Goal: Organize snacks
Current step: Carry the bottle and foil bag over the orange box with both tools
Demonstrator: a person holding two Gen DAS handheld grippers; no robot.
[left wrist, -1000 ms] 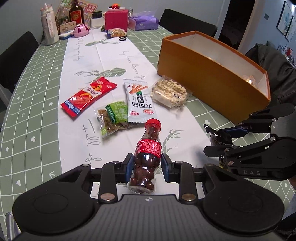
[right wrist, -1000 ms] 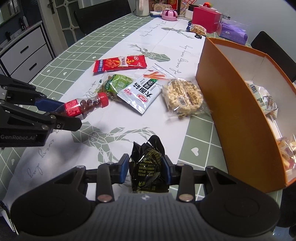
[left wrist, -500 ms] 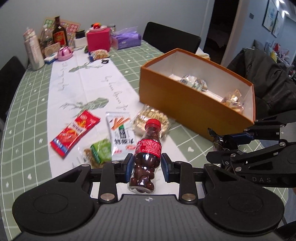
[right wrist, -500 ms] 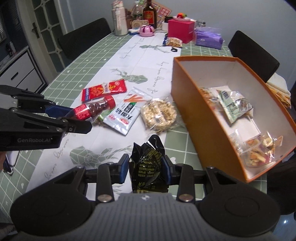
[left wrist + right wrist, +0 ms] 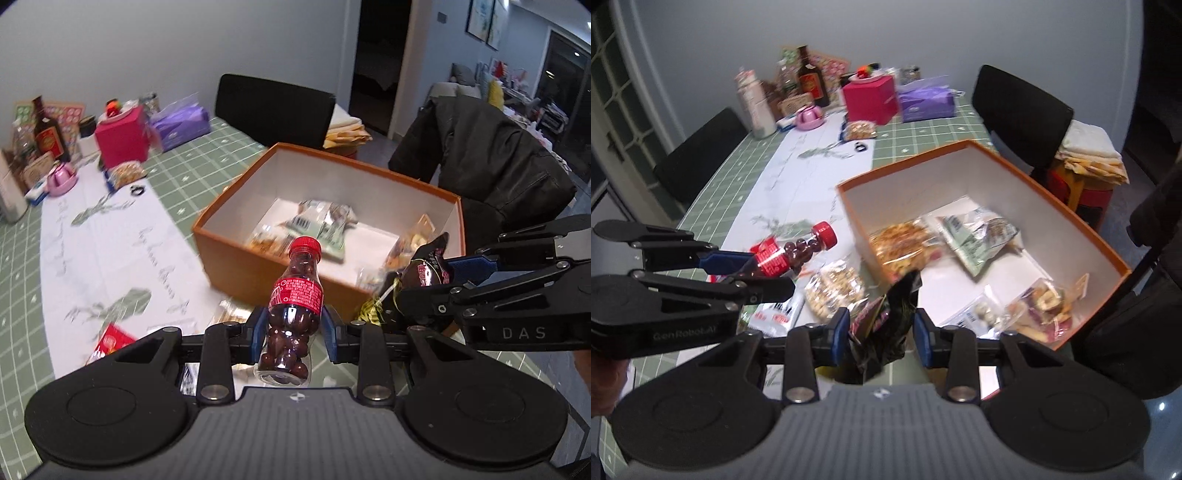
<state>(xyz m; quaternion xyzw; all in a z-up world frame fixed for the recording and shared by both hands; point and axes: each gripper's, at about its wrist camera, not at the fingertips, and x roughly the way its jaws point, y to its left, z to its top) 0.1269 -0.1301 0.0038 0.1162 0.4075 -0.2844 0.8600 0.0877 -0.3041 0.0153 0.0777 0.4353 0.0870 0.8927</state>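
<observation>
My left gripper (image 5: 293, 334) is shut on a small red-capped bottle of dark candy balls (image 5: 295, 302), held above the table near the orange box (image 5: 236, 243). It also shows in the right wrist view (image 5: 790, 251). My right gripper (image 5: 881, 332) is shut on a black snack packet (image 5: 886, 321), close to the box's near corner; the packet also shows in the left wrist view (image 5: 424, 269). The orange box (image 5: 997, 162) holds several snack packets (image 5: 975, 236).
On the runner lie a puffed-rice packet (image 5: 834, 288), a white packet (image 5: 779, 314) and a red packet (image 5: 110, 338). Bottles, a pink box (image 5: 871, 98) and purple tissues (image 5: 927, 101) stand at the far end. Black chairs (image 5: 273, 107) and a jacket (image 5: 491, 162) surround the table.
Both grippers have risen and moved toward the orange box with their loads. The box interior now shows more fully, and the loose packets have slid low in both views.
</observation>
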